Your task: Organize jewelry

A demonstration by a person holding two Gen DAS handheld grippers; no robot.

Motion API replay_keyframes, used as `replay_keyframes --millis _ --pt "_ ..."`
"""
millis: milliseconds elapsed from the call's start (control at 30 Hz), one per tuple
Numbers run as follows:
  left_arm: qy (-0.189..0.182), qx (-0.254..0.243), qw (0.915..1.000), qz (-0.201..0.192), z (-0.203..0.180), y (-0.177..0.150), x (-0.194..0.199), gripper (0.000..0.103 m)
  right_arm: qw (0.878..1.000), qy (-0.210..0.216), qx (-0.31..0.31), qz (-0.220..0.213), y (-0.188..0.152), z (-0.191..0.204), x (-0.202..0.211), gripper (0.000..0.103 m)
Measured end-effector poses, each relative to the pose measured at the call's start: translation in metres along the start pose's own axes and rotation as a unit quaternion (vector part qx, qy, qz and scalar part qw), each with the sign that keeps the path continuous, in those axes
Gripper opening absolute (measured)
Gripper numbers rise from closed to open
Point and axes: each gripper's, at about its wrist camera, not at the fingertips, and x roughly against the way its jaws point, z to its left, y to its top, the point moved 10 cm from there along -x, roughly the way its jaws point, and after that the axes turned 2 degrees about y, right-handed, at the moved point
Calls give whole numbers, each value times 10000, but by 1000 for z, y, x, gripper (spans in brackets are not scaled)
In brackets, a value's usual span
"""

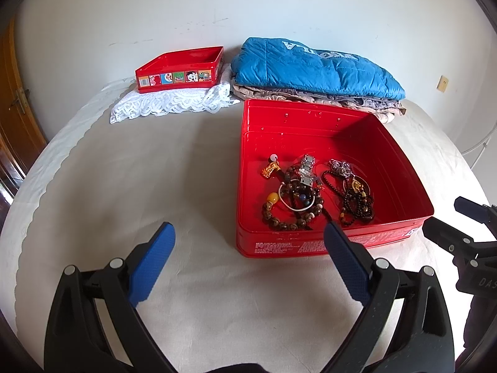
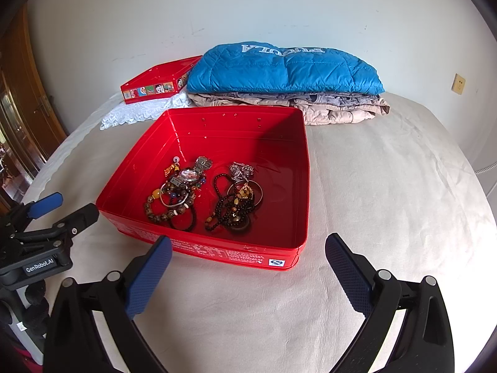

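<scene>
- Step in hand, as a judgement: the jewelry already lies in the tin (image 2: pixel 298 186) and neither hand-held gripper holds anything, so the work looks to be between picks, or near closing up.
- Left hand-held gripper (image 1: pixel 248 242): jaws spread wide, empty, hovering over the bed (image 1: pixel 155 171) with its right finger in front of the tin's near wall at about 1 o'clock in its own view.
- Right hand-held gripper (image 2: pixel 248 255): jaws also wide, empty, low in front of the tin, which sits at about 11 o'clock in its view.
- The tin is red, open and square, standing flat on the bed. Inside is the jewelry (image 2: pixel 205 195) in two loose heaps that nearly touch.
- Left heap: a watch (image 2: pixel 189 174) with a metal band, a brown bead bracelet (image 2: pixel 155 214), a silver bangle and a small gold charm at 11 o'clock of the heap.
- Right heap: a dark bead necklace (image 2: pixel 223 211) tangled with a ring-shaped bangle and a sparkly piece at 12 o'clock.
- The lid (image 1: pixel 180 71), red with cartoon pictures along its side, rests on a lace cloth (image 1: pixel 161 104) at 11 o'clock, well apart from the tin; nothing shows inside it.
- Folded clothes (image 2: pixel 285 71), a blue jacket on top, lie just behind the tin.
- Next move, as a judgement: either reach down into the tin to separate the tangled strands, which calls for a narrow, careful pinch on one piece, or fetch the lid.
</scene>
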Motion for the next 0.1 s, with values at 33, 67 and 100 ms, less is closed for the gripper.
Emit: replay_keyframes --millis 33,67,100 --pt "-2 -2 10000 0 0 0 0 96 10000 -1 6 3 0 0 0 99" --pt "1 -1 10000 0 0 0 0 96 10000 0 7 3 0 0 0 99" --pt "-2 0 10000 -1 -1 1 0 96 10000 0 7 6 0 0 0 99"
